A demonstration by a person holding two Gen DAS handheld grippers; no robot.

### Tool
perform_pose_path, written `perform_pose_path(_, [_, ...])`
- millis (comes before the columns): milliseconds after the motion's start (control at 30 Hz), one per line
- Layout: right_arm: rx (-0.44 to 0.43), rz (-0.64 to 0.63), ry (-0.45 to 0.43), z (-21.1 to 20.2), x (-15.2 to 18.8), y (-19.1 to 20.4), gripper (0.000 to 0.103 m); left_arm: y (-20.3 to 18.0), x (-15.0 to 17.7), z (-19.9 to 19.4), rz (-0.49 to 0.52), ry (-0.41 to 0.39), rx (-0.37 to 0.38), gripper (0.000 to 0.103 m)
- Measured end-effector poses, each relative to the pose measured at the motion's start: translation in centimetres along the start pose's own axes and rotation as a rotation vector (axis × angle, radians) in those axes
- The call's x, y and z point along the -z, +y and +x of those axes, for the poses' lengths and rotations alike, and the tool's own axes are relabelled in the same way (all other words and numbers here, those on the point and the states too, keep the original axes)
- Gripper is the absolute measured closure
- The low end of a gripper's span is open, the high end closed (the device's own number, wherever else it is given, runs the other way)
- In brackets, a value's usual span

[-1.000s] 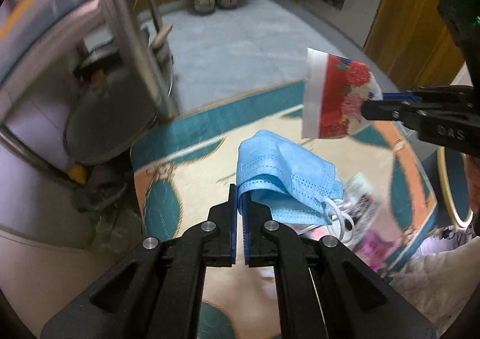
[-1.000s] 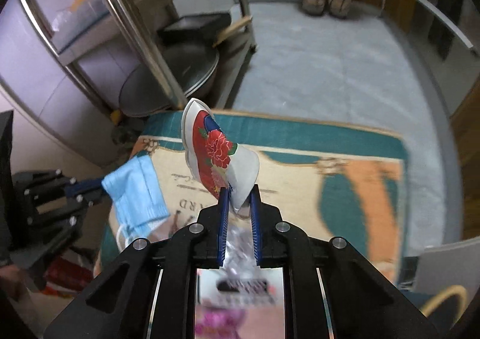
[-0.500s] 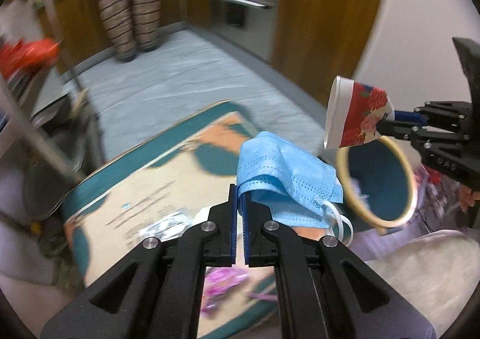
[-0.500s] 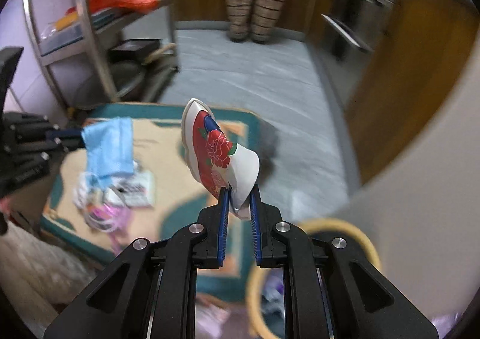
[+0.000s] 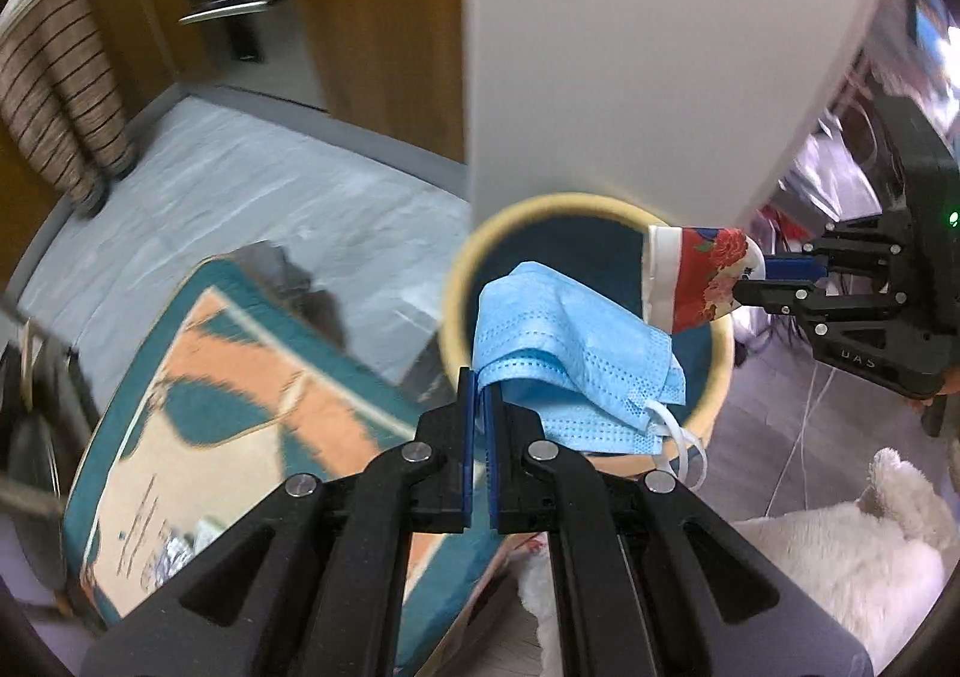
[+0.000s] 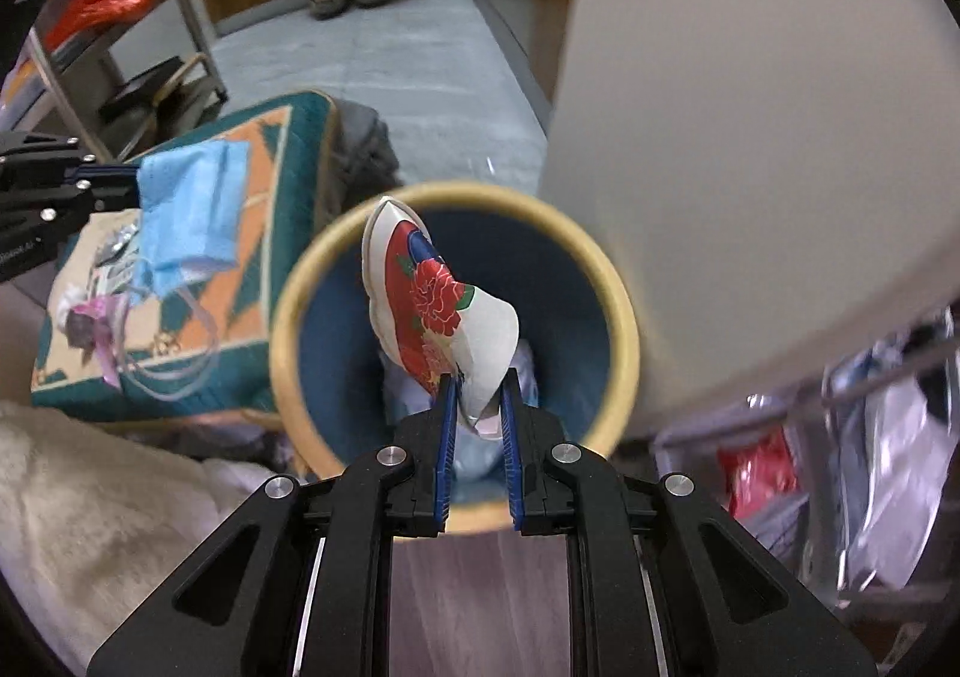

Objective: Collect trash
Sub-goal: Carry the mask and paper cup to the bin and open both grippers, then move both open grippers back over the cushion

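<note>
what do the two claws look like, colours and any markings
Both claws are matte black linkage frames with silver rivets at the pivots and thin blue pads lining the fingers. The left claw shows this close up. The right claw has pale raised lettering on its frame, too blurred to read surely, and a small green light on its body.

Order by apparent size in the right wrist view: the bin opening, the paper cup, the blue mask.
1. Bin opening, largest.
2. Paper cup and blue mask look alike; the cup is nearer, so unranked.
</note>
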State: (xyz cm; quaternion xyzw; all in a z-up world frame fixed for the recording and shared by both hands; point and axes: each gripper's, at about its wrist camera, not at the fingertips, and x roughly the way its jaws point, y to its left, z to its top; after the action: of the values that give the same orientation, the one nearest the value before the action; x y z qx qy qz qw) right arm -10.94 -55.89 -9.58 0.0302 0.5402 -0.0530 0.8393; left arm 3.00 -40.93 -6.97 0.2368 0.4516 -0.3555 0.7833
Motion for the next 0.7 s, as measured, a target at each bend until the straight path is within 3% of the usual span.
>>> perform_pose_path(100, [0.011, 0.034, 0.007, 0.1, 0.4, -1.1, 0.085, -1.6, -1.2, 1.4, 0.020, 0.007, -0.006, 0.097])
perform_pose_path(133, [0.008, 0.046, 0.007, 0.1, 0.4, -1.3, 0.074, -1.8, -1.5, 1.5, 0.012, 0.009, 0.004, 0.094])
perform_pose_path(167, [0.006, 0.058, 0.004, 0.0, 0.4, -1.5, 0.066, -1.9, -1.6, 1.6, 0.003, 0.014, 0.012, 0.083])
perform_pose_path(200, [0.004, 0.063, -0.005, -0.2, 0.4, -1.6, 0.057, -1.9, -1.7, 1.7, -0.006, 0.017, 0.007, 0.064])
perform_pose_path(267, [0.002, 0.058, -0.026, -0.5, 0.3, -1.5, 0.055, -2.0, -1.7, 1.3, -0.005, -0.003, -0.011, 0.053])
perform_pose_path(567, [-0.015, 0.043, -0.044, -0.3, -0.3, -0.2, 0.043, 1.4, 0.6, 0.5, -0.130, 0.026, -0.032, 0.049])
perform_pose_path(700, [-0.021, 0.024, -0.062, -1.0, -0.9, 1.1, 0.029, 2.7, 1.9, -0.6, -0.138, 0.020, -0.062, 0.046])
